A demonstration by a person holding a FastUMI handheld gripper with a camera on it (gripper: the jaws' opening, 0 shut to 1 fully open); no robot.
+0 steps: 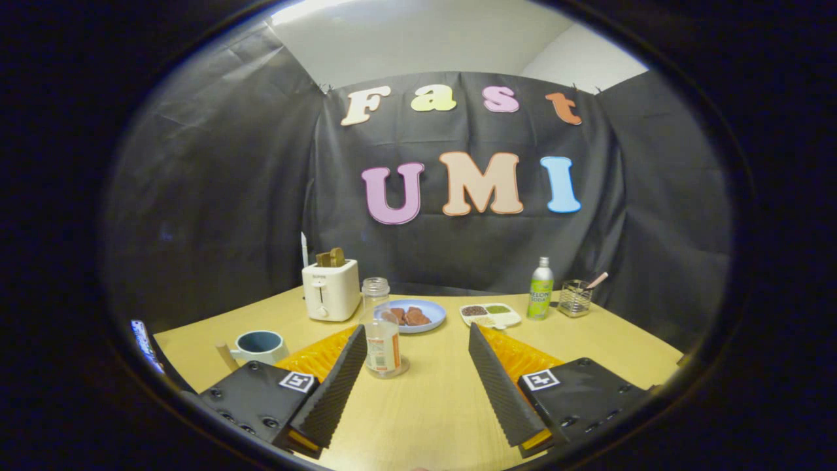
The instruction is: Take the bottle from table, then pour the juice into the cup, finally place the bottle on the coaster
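A pale wooden table (431,405) fills the 6 o'clock part of the scene, its top smooth and evenly lit. Black cloth (216,196) hangs as the booth's wall from 9 o'clock through 12 to 3 o'clock, creased and pinned at the seams. Above it, at 12 o'clock, a white ceiling (418,46) shows, with a bright strip of light (314,10) toward 11 o'clock.

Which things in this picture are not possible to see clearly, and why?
- Bottle, gripper view: its near lower side is covered by one finger of the open gripper; juice level unclear.
- Coaster: cannot be identified; something may lie under the bottle.
- Cup: inside too dark to judge.
- Divided dish: contents too small.
- Wire holder: contents too small.
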